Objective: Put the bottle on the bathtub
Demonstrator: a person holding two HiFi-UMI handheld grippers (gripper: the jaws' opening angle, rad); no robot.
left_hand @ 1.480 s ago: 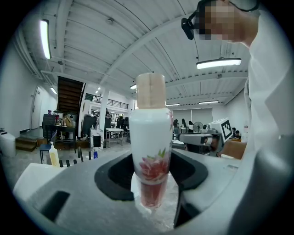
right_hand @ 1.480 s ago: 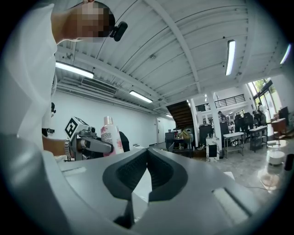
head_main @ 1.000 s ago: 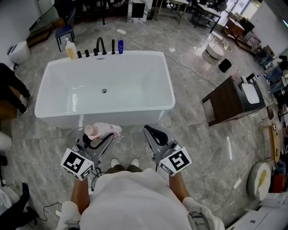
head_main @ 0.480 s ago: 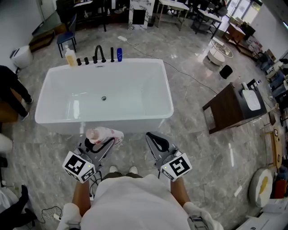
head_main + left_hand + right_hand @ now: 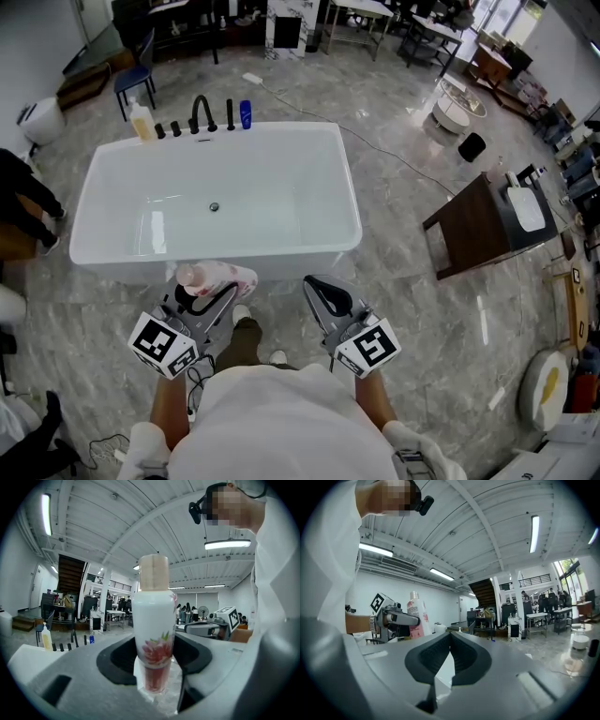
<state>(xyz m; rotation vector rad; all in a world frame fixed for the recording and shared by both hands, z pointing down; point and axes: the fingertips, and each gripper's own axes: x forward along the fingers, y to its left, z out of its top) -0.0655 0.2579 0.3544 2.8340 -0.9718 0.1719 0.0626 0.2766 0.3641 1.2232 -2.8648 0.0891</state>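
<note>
A white bottle with a pink flower print and a beige cap (image 5: 214, 277) (image 5: 153, 634) (image 5: 416, 617) is held in my left gripper (image 5: 208, 292), which is shut on its lower body. It hangs just in front of the near wall of the white bathtub (image 5: 323, 169). In the left gripper view the bottle stands upright between the black pads (image 5: 116, 660). My right gripper (image 5: 323, 286) (image 5: 449, 654) is shut with nothing in it, to the right of the bottle and also before the tub's near rim.
On the tub's far rim stand a black tap (image 5: 201, 112), black knobs, a yellow soap bottle (image 5: 142, 121) and a small blue bottle (image 5: 245, 114). A dark wooden cabinet (image 5: 487, 223) stands to the right. A person's legs (image 5: 28, 197) are at the left edge.
The view shifted slightly and my foot stepped forward between the grippers. Both grippers keep their places before the tub, the bottle still held.
</note>
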